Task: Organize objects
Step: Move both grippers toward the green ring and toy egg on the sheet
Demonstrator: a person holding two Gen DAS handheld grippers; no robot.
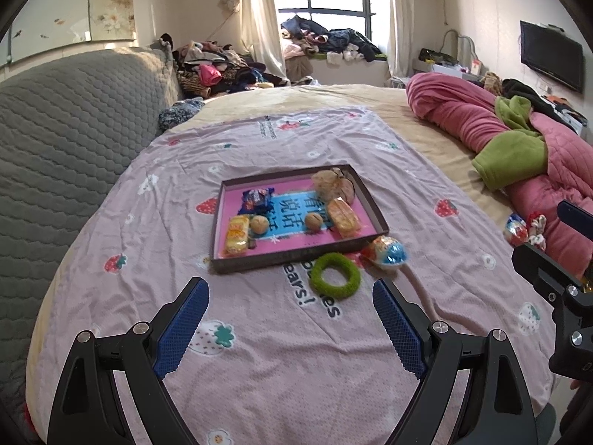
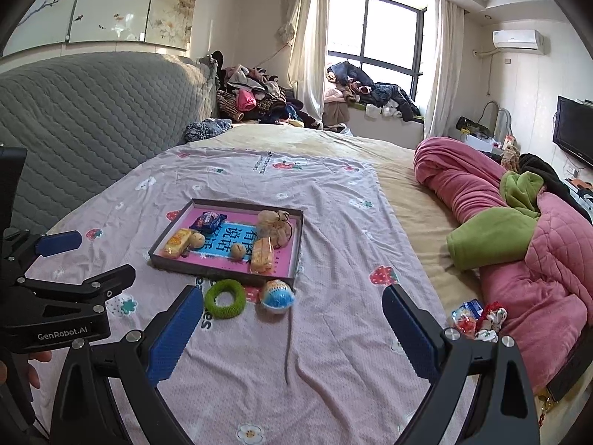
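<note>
A shallow dark tray (image 1: 296, 259) (image 2: 222, 272) with a pink floor lies on the strawberry-print sheet. It holds a blue snack packet (image 1: 257, 200), two yellow packets, two walnuts and a beige pouch (image 1: 333, 183). Just in front of the tray lie a green fuzzy ring (image 1: 335, 276) (image 2: 225, 299) and a blue-and-white wrapped ball (image 1: 389, 252) (image 2: 278, 294). My left gripper (image 1: 289, 289) hangs open and empty above the sheet, short of the ring. To its right, my right gripper (image 2: 292, 293) is open and empty too, nearer than the ball.
A red-white snack packet (image 2: 465, 315) and a printed scrunchie (image 2: 491, 320) lie by the rolled pink quilt (image 2: 519, 259) on the right. A thin grey cord (image 2: 287, 345) trails from the ball. The grey padded headboard (image 1: 74, 129) bounds the left.
</note>
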